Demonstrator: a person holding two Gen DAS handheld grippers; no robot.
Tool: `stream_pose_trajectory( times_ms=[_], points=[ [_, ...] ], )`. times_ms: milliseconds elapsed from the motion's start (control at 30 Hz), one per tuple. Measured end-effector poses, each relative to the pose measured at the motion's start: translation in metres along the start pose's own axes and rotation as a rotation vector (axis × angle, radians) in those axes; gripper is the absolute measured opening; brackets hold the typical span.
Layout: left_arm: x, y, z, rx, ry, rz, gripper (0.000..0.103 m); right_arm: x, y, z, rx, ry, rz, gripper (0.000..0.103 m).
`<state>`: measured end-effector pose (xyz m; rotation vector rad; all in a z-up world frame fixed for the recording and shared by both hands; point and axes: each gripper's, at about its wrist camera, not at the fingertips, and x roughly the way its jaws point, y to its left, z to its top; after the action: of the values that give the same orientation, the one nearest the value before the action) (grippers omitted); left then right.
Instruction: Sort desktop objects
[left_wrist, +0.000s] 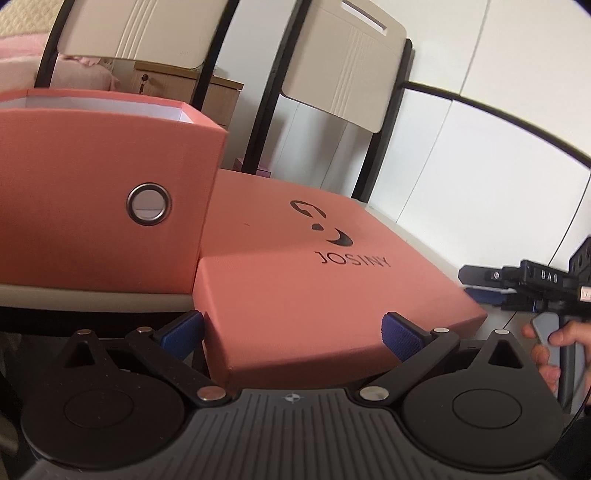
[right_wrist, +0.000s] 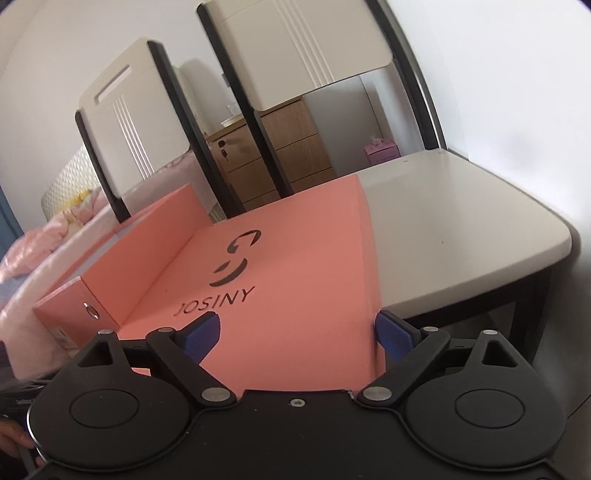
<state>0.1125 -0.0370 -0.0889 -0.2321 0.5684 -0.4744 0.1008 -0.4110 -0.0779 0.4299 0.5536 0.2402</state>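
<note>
A flat salmon-pink lid marked JOSINY (left_wrist: 295, 280) lies on the white table, next to an open pink box (left_wrist: 96, 192) with a metal eyelet. My left gripper (left_wrist: 291, 338) is open, its blue pads at either side of the lid's near corner. My right gripper (right_wrist: 301, 334) is open too, its pads straddling the lid (right_wrist: 288, 288) near its right edge; it also shows in the left wrist view (left_wrist: 484, 282) at the lid's right side. The box (right_wrist: 122, 254) stands left of the lid in the right wrist view.
The white table (right_wrist: 461, 229) extends to the right of the lid with a rounded corner. Two cream chair backs (right_wrist: 295, 48) stand behind the table. A wooden drawer cabinet (right_wrist: 280, 155) and a pink bed are beyond.
</note>
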Motion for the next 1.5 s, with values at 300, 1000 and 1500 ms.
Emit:
stream_pose_trajectory(
  times_ms=[300,1000,1500],
  points=[
    [0.018,0.036,0.008,-0.162,0.049,0.021,0.103,0.017,-0.035,0.000,0.221,0.051,0.023,0.090],
    [0.021,0.053,-0.001,-0.297,0.121,-0.153,0.083,0.028,-0.048,-0.021,0.336,0.167,0.135,0.078],
    [0.044,0.078,-0.013,-0.449,0.209,-0.296,0.091,0.056,-0.052,-0.026,0.406,0.214,0.224,0.092]
  ],
)
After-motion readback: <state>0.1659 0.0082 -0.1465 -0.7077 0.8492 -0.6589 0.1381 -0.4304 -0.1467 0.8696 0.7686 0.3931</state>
